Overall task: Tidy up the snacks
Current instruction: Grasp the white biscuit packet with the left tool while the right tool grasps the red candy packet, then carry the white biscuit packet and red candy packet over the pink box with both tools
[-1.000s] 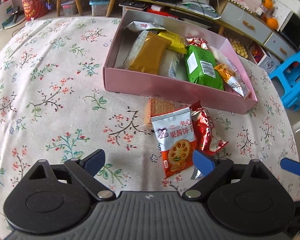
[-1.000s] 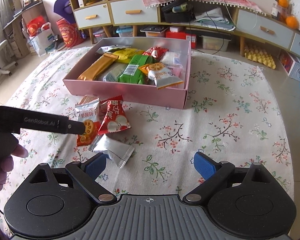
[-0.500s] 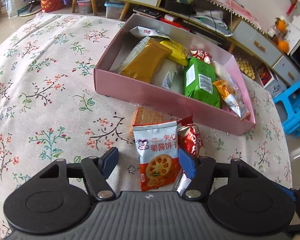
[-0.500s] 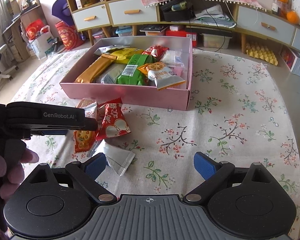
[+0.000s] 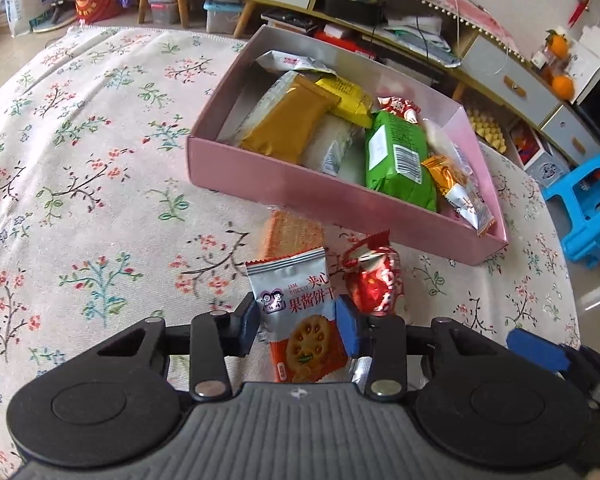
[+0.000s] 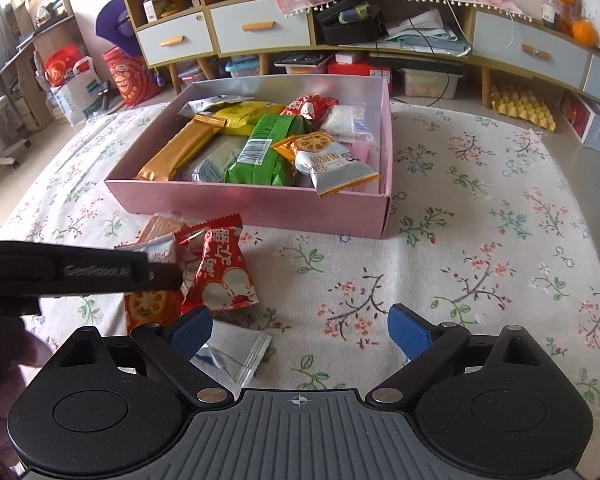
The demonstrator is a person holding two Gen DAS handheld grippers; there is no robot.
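My left gripper (image 5: 298, 328) is closing, and its blue pads touch both sides of the white-and-orange jam biscuit packet (image 5: 300, 320) lying on the floral cloth. A red packet (image 5: 374, 284) lies just to its right and a clear-wrapped wafer (image 5: 292, 234) just beyond it. Behind them the pink box (image 5: 340, 196) holds several snacks. In the right wrist view my right gripper (image 6: 300, 326) stands open, its left finger over a silver packet (image 6: 236, 356). There the left gripper (image 6: 166, 276) partly hides the biscuit packet (image 6: 148, 304), beside the red packet (image 6: 220, 268) and before the box (image 6: 252, 204).
A floral tablecloth (image 5: 80, 184) covers the round table. A blue stool (image 5: 592, 200) stands off its right edge. Low cabinets (image 6: 252, 28) and cluttered shelves line the far wall. A hand (image 6: 0, 364) holds the left gripper's handle.
The left jaws have narrowed from wide open until the pads meet the biscuit packet. The right gripper has crept forward and lower, so the silver packet now sits under its left finger.
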